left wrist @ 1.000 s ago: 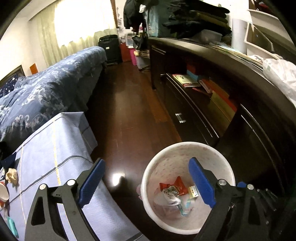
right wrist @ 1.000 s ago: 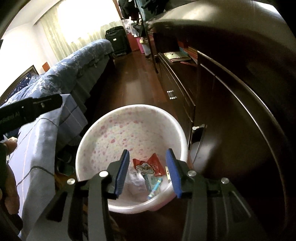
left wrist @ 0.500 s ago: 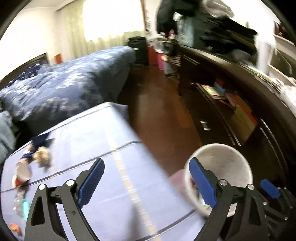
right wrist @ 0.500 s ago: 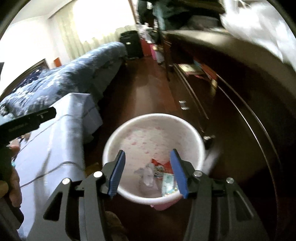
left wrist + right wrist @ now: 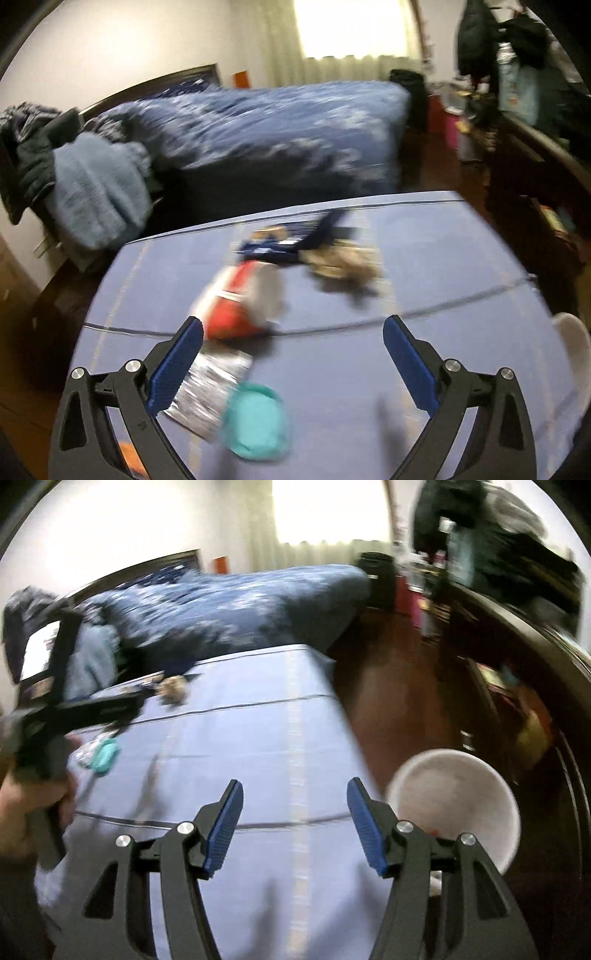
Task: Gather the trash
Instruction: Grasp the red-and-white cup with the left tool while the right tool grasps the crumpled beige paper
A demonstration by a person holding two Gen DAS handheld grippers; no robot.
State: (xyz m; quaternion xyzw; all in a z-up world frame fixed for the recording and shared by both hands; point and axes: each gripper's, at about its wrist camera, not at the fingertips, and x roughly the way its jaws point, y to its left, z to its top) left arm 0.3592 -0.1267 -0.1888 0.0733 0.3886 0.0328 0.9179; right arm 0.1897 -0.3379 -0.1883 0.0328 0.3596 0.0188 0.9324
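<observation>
Motion blur smears the trash on the table (image 5: 424,258); the bin (image 5: 570,339) is cut off at the left wrist view's edge

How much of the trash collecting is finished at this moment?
Done: the white bin shows a red scrap inside. In hand: nothing; the left tongs and right tongs are empty and opening. Left: red wrapper, silver packet, teal item, brown wad.

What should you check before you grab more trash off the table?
1. Left tongs empty, opening wide: ok.
2. Right tongs empty, opening: ok.
3. Trash left on the blue table: red cup, silver wrapper, teal piece, crumpled paper: ok.
4. Bin beside the table, upright: ok.
5. Sharp view of the trash: not ok, blurred.
</observation>
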